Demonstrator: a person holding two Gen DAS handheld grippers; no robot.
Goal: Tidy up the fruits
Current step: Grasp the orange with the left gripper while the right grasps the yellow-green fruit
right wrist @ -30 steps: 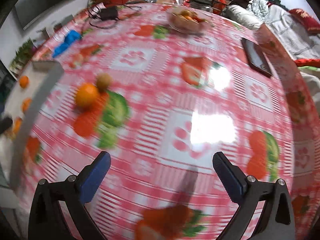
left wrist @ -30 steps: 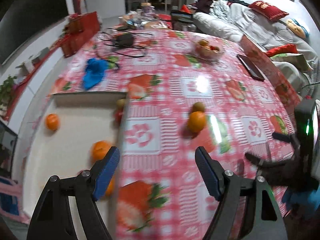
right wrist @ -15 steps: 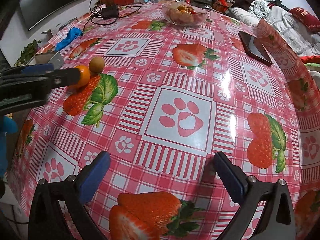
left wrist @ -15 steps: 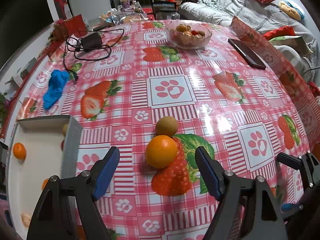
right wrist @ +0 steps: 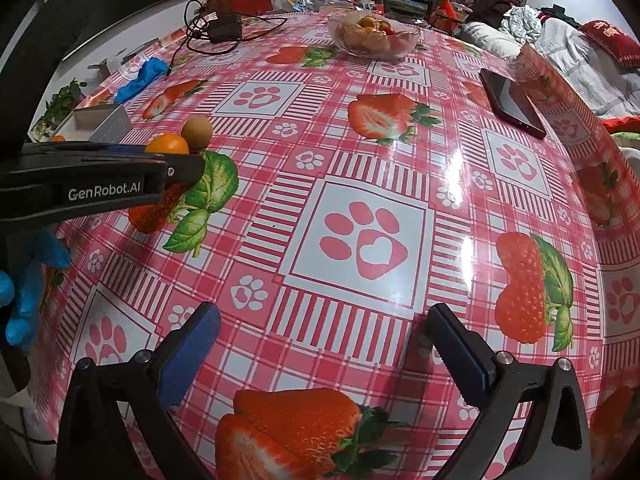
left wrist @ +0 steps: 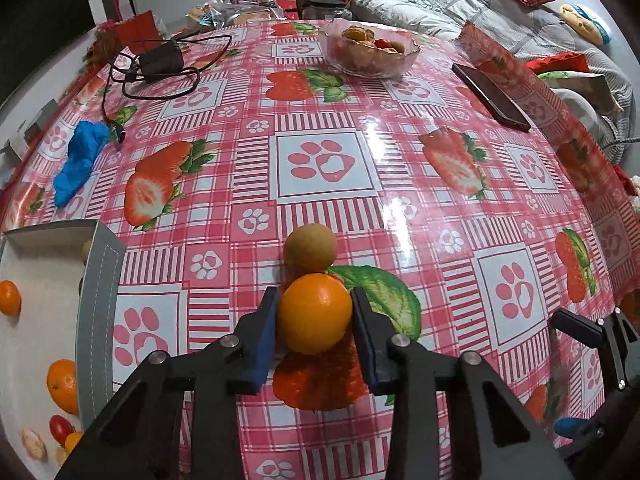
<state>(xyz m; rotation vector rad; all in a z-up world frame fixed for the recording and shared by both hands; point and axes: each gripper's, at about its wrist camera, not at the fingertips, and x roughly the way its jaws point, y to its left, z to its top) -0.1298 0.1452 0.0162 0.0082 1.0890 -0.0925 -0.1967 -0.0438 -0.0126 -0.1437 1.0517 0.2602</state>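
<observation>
The left gripper (left wrist: 314, 318) is seen with its jaws just closed in, both blue pads (left wrist: 264, 336) pressed against the sides of a round orange citrus fruit (left wrist: 314, 312) that sits on the glossy pink-checked oilcloth with strawberry and paw prints (left wrist: 320, 160). Directly behind that fruit, touching it, a smaller round tan-brown fruit (left wrist: 310, 249) is noted. To the left, a shallow white cardboard tray with a grey rim (left wrist: 100, 280) is recorded, holding two small orange fruits (left wrist: 62, 386) and a red cherry tomato (left wrist: 60, 428) (its further contents are too small to tell). The right gripper (right wrist: 320, 344) is held just above bare cloth, jaws spread wide with nothing between them; a blue-gloved hand (right wrist: 24, 280) is visible at that view's left edge. Further out, a crumpled blue glove (left wrist: 80, 160) lies on the left and a dark flat phone (left wrist: 490, 96) on the right. At the far end a clear glass bowl of mixed fruit (left wrist: 370, 54) and a black power adapter with tangled cable (left wrist: 160, 62) are observed.
</observation>
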